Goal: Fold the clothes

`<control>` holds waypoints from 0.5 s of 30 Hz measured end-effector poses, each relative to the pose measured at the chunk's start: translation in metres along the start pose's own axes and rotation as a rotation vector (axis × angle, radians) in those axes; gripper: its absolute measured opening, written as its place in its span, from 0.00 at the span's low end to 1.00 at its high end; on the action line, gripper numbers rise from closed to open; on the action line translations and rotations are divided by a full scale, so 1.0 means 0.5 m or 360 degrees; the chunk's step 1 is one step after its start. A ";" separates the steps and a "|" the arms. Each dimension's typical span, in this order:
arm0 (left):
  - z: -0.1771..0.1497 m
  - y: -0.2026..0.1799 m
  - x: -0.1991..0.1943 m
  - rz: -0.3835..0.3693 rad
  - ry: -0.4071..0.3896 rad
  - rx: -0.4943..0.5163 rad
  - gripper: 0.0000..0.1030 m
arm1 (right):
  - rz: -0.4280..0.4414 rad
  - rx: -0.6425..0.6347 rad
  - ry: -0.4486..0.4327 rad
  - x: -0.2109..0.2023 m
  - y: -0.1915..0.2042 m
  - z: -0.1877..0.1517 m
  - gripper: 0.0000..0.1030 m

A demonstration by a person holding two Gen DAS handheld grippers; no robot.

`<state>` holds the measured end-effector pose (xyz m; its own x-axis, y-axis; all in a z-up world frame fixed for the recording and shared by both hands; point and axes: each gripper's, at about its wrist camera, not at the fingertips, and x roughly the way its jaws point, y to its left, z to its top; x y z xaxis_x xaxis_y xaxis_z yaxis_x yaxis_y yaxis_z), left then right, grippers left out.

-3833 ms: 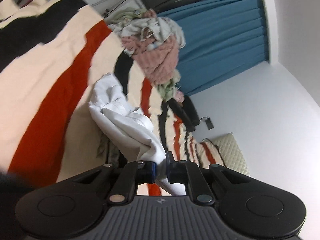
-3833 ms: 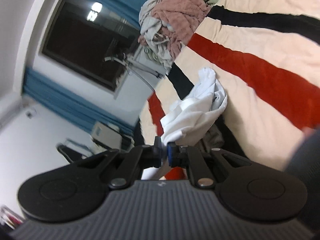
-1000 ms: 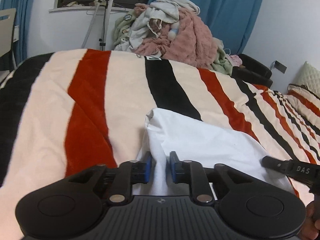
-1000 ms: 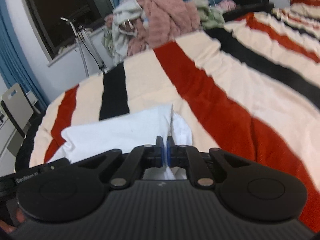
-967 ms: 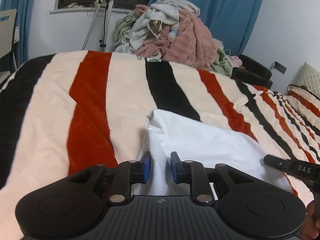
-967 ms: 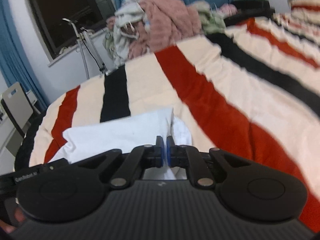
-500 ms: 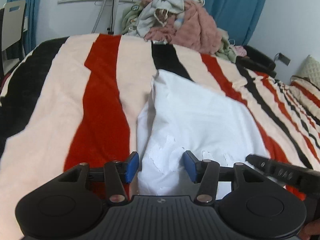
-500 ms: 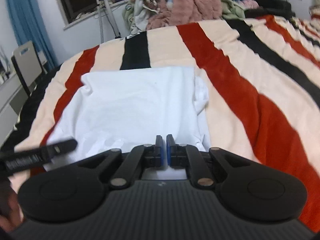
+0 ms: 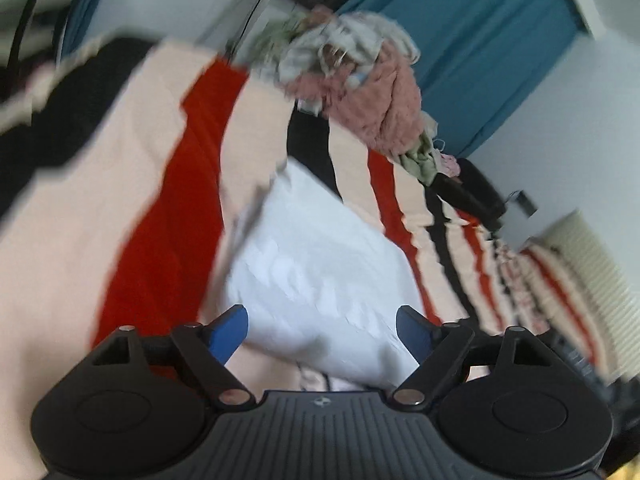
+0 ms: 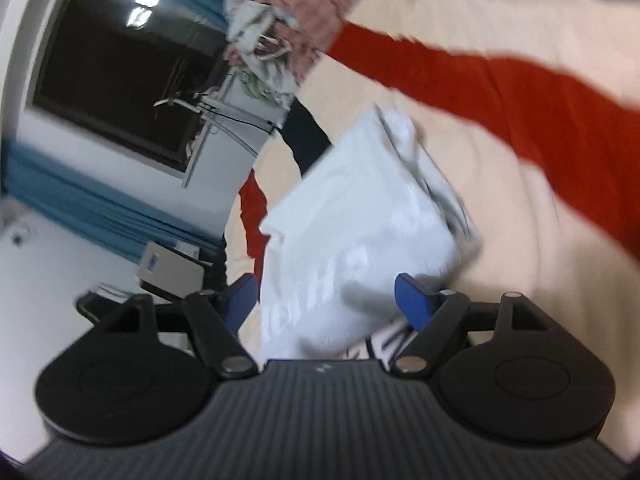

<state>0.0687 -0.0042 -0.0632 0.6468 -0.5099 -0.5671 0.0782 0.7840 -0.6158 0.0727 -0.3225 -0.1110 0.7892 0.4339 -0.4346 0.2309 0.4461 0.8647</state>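
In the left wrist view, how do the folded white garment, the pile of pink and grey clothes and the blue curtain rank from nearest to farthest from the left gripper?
1. Folded white garment: directly ahead of the left gripper, on the striped blanket; the jaws are opening, not pinching it.
2. Pile of pink and grey clothes: at the bed's far end, above centre.
3. Blue curtain: behind the pile, upper right.

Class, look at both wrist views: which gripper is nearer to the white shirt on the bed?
Neither clearly. The left gripper and right gripper both sit at the white shirt's near edge, jaws opening, pads clear of the cloth.
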 end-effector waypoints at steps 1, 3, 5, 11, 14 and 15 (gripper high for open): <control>-0.002 0.015 0.019 -0.0039 0.0062 -0.0077 0.80 | 0.0000 0.0073 0.0032 0.010 -0.012 -0.001 0.76; -0.005 0.046 0.055 -0.0085 0.0160 -0.0239 0.80 | 0.0000 0.0219 0.0086 0.029 -0.037 -0.003 0.75; -0.006 0.079 0.088 -0.0094 0.0178 -0.0396 0.78 | 0.0002 0.0361 0.0124 0.049 -0.064 -0.005 0.75; 0.006 0.139 0.134 -0.0182 0.0064 -0.0706 0.64 | -0.0058 0.0477 0.0050 0.092 -0.097 0.003 0.63; 0.008 0.143 0.132 -0.0161 0.0047 -0.0705 0.54 | -0.0065 0.0408 -0.0004 0.098 -0.085 0.008 0.51; 0.007 0.144 0.132 -0.0157 0.0043 -0.0703 0.52 | -0.0071 0.0379 -0.0006 0.099 -0.080 0.008 0.46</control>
<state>0.1199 0.0199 -0.1431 0.6320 -0.5883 -0.5044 -0.1966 0.5079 -0.8387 0.1047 -0.3219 -0.1663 0.7772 0.4149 -0.4732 0.3929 0.2675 0.8798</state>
